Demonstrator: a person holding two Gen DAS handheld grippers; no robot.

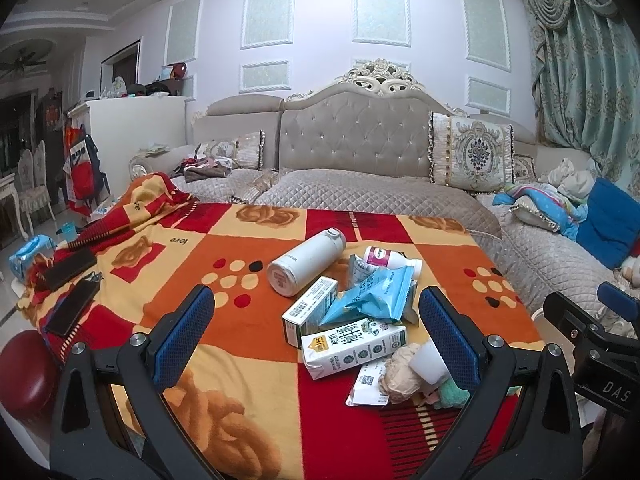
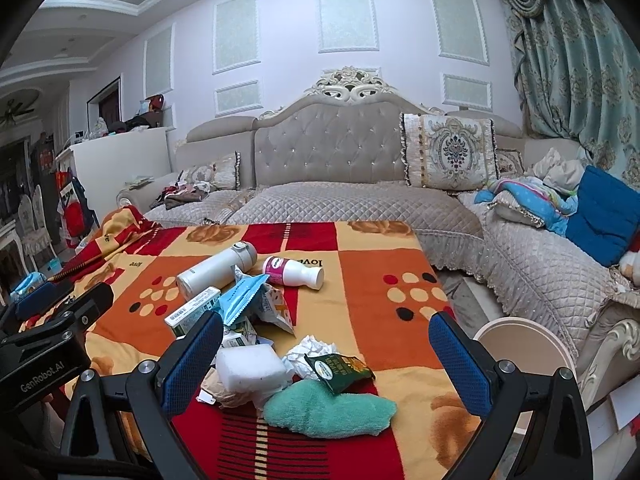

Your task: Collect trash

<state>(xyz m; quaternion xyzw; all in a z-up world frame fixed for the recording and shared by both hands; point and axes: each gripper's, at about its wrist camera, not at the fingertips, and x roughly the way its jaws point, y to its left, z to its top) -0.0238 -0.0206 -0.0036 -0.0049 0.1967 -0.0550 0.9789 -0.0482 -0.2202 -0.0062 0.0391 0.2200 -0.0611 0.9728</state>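
Left gripper [image 1: 316, 312]: my jaws stood spread wide, nothing between the blue pads, hovering above the blanket
Right gripper [image 2: 326, 338]: spread wide too, and empty, raised over the near end of the pile
Blanket [image 1: 224, 364]: red, orange and cream squares, covering the surface in front of the grey sofa [image 1: 356, 140]
Trash pile: heaped in the middle of the blanket, everything touching or overlapping
White flask [image 1: 306, 262]: lay on its side at the far end, cap towards the sofa
Pink-label bottle [image 2: 294, 271]: lay on its side just beside the flask, cap pointing right
Blue wrapper [image 1: 370, 296]: crumpled, draped over the cartons
Small carton [image 1: 310, 312]: barcode end facing me, tucked under the wrapper
Milk carton [image 1: 354, 346]: flat on its side, nearer to me than the small one
White sponge block [image 2: 252, 366]: sat close to my right gripper's left finger
Crumpled tissue [image 2: 310, 354]: just behind the dark green packet [image 2: 340, 368]
Green cloth [image 2: 328, 410]: nearest item, bunched up, the packet resting on its far edge (fuzzy-looking, like a towel)
Round bin rim [image 2: 520, 346]: pale, showing past the blanket's right edge, beside my right finger
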